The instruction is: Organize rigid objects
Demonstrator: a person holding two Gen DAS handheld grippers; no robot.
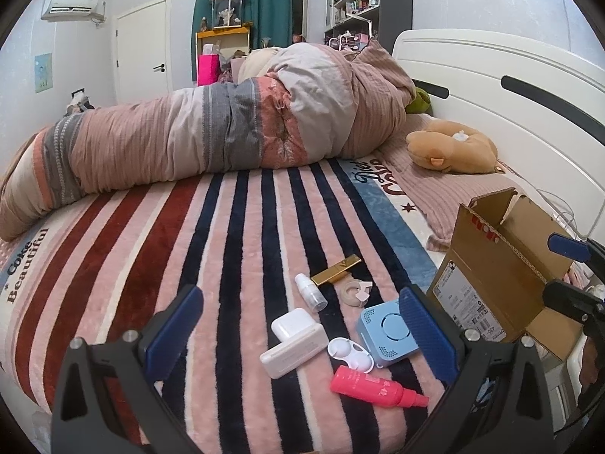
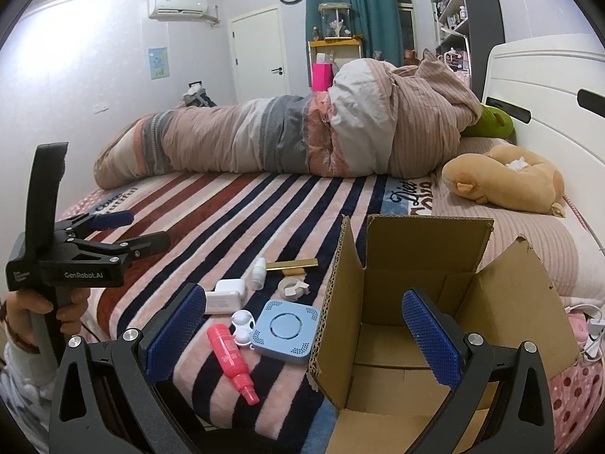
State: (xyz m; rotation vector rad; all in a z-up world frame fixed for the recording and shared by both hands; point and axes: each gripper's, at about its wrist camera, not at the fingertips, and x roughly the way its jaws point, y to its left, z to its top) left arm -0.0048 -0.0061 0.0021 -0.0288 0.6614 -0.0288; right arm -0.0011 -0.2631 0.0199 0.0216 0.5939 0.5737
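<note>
1. I see the small things all lying on the striped blanket [image 1: 159,265], just beside the cardboard box [image 2: 427,265]: pink bottle [image 1: 372,382], blue square device [image 1: 385,335], white charger [image 1: 293,342], white lens case [image 1: 349,352], small white bottle [image 1: 310,292], gold bar [image 1: 335,269], tape roll [image 1: 355,291].
2. The box stands open, and the part of its inside that I can see holds nothing. I judge the sorting is not started; seven things are left.
3. My left gripper [image 1: 298,340] is wide open, empty, above the charger and the lens case.
4. My right gripper [image 2: 302,335] is also wide open, holding nothing, near the box's left wall.
</note>
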